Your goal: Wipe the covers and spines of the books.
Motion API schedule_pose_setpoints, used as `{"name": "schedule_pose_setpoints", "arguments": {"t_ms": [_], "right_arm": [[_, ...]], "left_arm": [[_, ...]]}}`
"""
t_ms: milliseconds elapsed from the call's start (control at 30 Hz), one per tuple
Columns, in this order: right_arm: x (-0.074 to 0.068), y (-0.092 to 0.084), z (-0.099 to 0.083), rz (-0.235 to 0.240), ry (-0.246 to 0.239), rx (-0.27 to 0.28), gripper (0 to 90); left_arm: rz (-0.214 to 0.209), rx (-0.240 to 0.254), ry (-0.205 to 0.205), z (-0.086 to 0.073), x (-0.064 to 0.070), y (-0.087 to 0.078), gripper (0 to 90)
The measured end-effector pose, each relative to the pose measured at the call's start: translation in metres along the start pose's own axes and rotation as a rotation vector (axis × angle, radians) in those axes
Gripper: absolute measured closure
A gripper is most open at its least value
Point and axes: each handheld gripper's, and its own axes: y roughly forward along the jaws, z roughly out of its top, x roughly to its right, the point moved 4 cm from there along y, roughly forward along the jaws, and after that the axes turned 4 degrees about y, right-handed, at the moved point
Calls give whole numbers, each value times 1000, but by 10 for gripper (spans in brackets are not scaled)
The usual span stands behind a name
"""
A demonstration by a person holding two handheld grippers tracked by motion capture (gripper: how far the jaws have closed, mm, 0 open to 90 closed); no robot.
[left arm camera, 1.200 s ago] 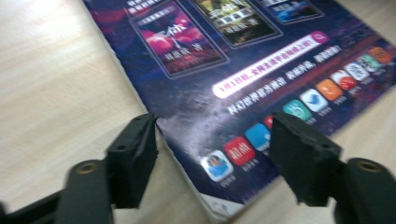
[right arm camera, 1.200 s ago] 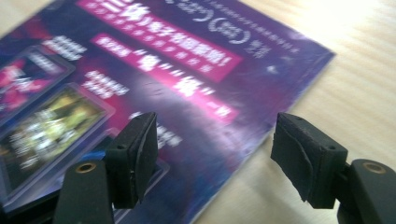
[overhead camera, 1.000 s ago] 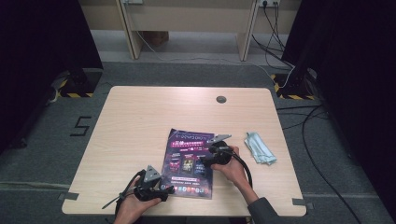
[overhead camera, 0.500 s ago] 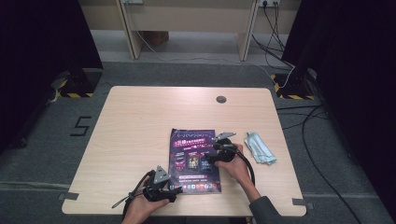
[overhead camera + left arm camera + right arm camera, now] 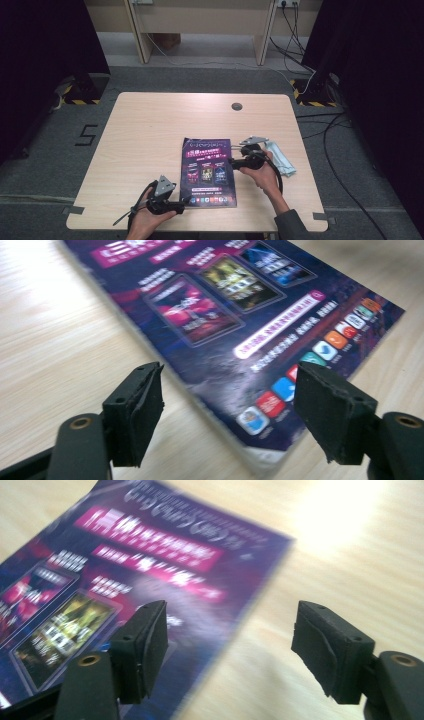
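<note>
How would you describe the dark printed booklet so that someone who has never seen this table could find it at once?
Start at the wooden table and look to its near half, a little right of centre. The booklet lies flat there between the left gripper and the right gripper. Its dark purple cover with bright pictures sets it apart from the pale face masks farther right.

On my pale wooden table, a folded light-blue face mask lies near the right edge, and a round dark cable port sits toward the far edge. Beyond it, black cables trail across the grey carpet floor.
</note>
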Motion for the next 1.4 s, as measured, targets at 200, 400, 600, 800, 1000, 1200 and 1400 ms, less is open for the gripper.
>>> {"name": "schedule_pose_setpoints", "arguments": {"t_ms": [200,400,600,800,1000,1200,1400], "right_arm": [[24,-19,-3,-20,37,23,259],[41,-34,-4,-63,7,25,320],[66,-50,-9,-136,21,25,379],[86,-58,-16,-196,47,12,437],[101,-58,-25,-246,47,-32,485],[112,-52,-36,-267,73,-76,496],[119,-46,-43,-277,70,-103,507]], "left_arm": [[32,-12,-24,-3,-18,-3,226],[48,-51,-37,-10,-34,-7,207],[88,-79,-4,-17,-47,-13,208],[96,-137,23,-25,-51,-13,208],[106,-145,33,-28,-54,-15,207],[112,-156,28,-32,-58,-18,205],[122,-150,23,-32,-60,-19,203]]}}
